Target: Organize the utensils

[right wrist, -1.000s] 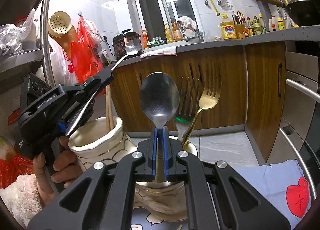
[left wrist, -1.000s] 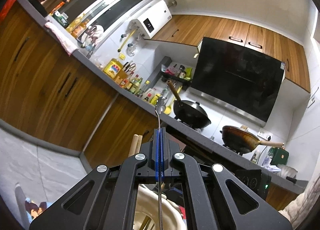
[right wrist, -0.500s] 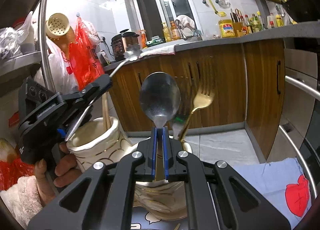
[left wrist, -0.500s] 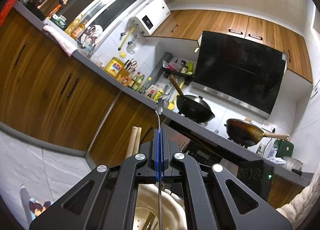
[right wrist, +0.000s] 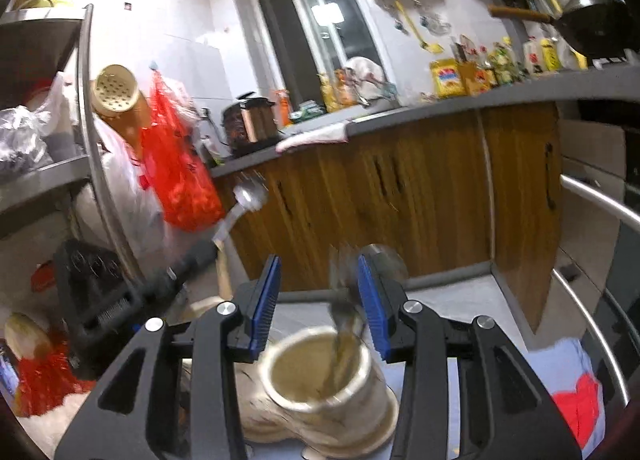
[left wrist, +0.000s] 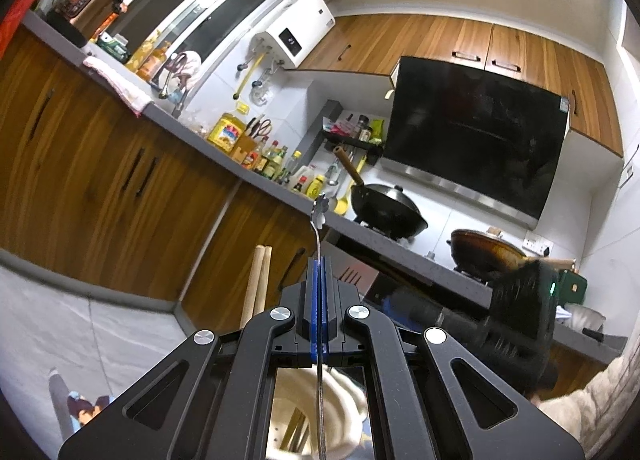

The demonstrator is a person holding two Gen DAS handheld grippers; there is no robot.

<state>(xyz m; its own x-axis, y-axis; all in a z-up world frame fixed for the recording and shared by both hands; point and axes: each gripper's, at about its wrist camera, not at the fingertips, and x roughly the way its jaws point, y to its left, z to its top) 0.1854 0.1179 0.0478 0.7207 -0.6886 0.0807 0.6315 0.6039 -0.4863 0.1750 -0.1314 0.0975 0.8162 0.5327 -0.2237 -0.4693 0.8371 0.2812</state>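
As your right gripper (right wrist: 318, 300) spreads its jaws, the spoon (right wrist: 386, 264) drops into the ceramic holder (right wrist: 320, 372).
Your left gripper (left wrist: 319, 288) pinches a slim utensil (left wrist: 319, 219) above its own cream holder (left wrist: 344, 400), apparently next to sort.

The glazed cream ceramic holder (right wrist: 320, 388) below the right gripper (right wrist: 318, 300) looks glossy, and the gripper's matt black plastic arms carry ribbed blue pads (right wrist: 264, 296). A thin polished metal utensil handle (left wrist: 319, 260) runs between the left gripper's (left wrist: 319, 300) blue pads. Beside it stand bare, matt wooden chopsticks (left wrist: 256, 284); beyond are grained wood cabinets (left wrist: 100, 179).
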